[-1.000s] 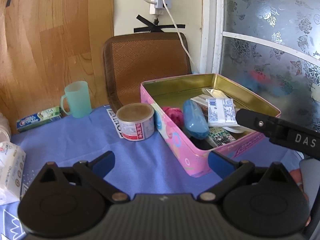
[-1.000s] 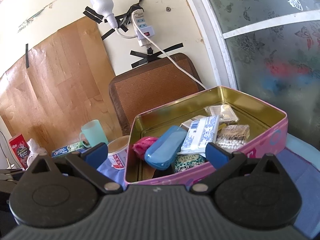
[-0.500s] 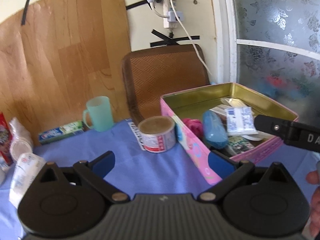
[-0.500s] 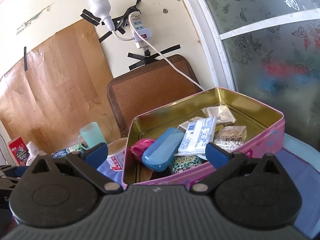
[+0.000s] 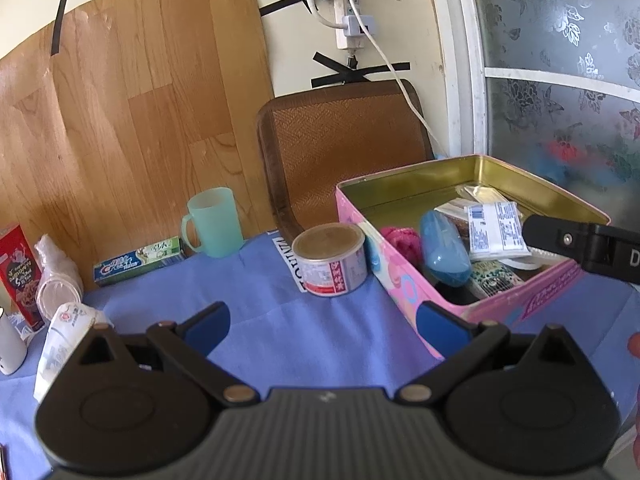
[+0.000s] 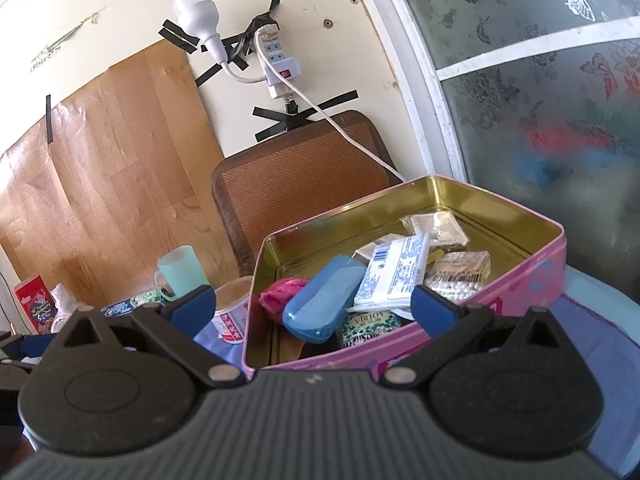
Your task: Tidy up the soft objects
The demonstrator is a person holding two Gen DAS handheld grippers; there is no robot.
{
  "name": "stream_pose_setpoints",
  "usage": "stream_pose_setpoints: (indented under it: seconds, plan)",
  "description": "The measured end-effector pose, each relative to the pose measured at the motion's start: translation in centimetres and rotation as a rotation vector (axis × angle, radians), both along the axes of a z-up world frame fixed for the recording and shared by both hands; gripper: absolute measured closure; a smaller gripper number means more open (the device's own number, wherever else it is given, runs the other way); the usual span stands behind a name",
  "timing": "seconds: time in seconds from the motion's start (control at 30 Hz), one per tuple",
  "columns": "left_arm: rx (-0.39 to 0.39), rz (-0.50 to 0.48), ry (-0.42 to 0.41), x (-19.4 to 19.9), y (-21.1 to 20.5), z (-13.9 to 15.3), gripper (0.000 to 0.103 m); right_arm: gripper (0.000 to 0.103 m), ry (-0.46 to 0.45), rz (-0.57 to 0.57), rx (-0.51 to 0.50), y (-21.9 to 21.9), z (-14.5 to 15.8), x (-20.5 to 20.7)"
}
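Observation:
An open pink tin stands on the blue cloth at the right. Inside lie a crumpled pink soft thing, a blue case, a white packet and cotton swabs. A white soft pack lies at the left on the cloth. My left gripper is open and empty above the cloth, left of the tin. My right gripper is open and empty just in front of the tin; its finger shows over the tin's right side.
A round can sits against the tin's left side. Behind stand a green mug, a toothpaste box, a red box and stacked plastic cups. A brown chair back and a window lie beyond.
My left gripper has pulled back and swung left, so the tin sits further right and the soft pack, cups and red box come into view. My right gripper has barely moved.

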State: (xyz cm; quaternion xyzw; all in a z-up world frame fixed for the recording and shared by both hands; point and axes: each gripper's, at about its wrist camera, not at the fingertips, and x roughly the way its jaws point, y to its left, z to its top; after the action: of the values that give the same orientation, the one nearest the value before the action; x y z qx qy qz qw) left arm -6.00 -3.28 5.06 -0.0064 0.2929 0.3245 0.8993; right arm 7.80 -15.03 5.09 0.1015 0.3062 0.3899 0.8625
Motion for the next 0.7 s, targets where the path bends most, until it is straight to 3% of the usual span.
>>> stream_pose_setpoints:
  seconds: [0.7]
  plan:
    - [0.004, 0.023, 0.024, -0.04, 0.35, -0.48, 0.000, 0.000, 0.015, 0.001, -0.005, -0.04, -0.39, 0.06]
